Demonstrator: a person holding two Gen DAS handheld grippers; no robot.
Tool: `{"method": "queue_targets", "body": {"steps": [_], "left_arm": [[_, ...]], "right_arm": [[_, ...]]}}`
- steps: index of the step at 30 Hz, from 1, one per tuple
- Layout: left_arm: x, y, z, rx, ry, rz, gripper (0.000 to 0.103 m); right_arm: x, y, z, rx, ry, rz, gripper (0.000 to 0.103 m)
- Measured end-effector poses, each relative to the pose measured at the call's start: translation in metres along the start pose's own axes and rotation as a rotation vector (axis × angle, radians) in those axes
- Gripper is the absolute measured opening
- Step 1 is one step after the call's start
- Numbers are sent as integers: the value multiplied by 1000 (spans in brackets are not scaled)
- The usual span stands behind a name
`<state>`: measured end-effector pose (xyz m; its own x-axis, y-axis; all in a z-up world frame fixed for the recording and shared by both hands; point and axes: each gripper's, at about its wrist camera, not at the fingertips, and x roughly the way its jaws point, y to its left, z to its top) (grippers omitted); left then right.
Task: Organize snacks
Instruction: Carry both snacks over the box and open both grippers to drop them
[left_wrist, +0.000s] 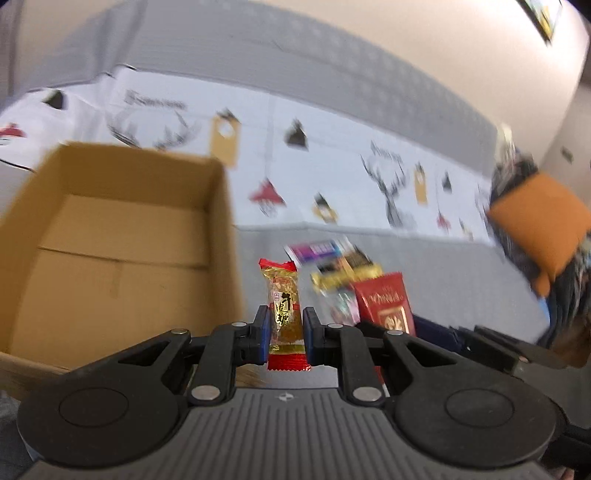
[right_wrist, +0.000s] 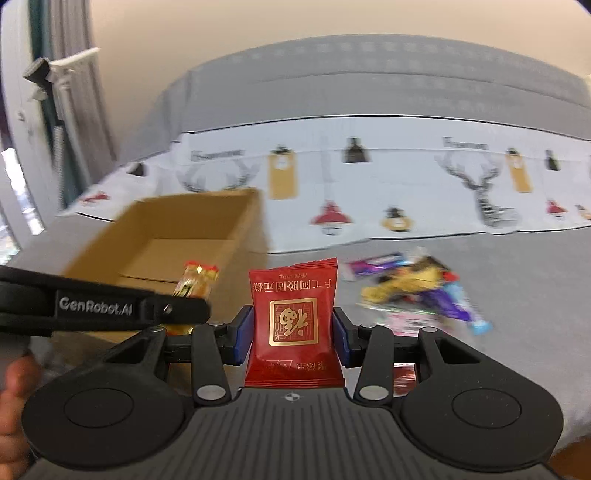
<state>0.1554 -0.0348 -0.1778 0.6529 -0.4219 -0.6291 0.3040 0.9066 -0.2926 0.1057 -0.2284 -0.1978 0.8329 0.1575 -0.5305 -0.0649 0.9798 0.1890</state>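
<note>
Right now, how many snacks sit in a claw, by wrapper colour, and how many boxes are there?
Gold candy with red ends, in the left claw: 1
Red packet, in the right claw: 1
Cardboard box: 1
Total: 3. The loose pile is too blurred to count.

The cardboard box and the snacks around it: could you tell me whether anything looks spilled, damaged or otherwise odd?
Nothing looks damaged. The cardboard box sits upright and appears empty. The remaining snacks lie in a loose, jumbled heap on the grey surface, unsorted rather than spilled. The left gripper holds a gold candy and the right gripper a red packet, both intact.
</note>
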Motion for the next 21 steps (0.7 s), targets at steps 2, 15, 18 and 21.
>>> {"method": "queue_targets", "body": {"steps": [2, 15, 18, 21], "left_arm": [[-13, 15, 7, -23, -36, 11, 19], [-39, 125, 27, -222, -100, 91, 19], [-26, 140, 22, -224, -85, 158, 19], [-13, 155, 17, -234, -62, 204, 19]], "right_arm": [[1, 21, 9, -33, -2, 15, 46], [51, 136, 43, -183, 14, 138, 46], [70, 146, 39, -193, 47, 143, 46], [93, 153, 32, -197, 87, 139, 46]]}}
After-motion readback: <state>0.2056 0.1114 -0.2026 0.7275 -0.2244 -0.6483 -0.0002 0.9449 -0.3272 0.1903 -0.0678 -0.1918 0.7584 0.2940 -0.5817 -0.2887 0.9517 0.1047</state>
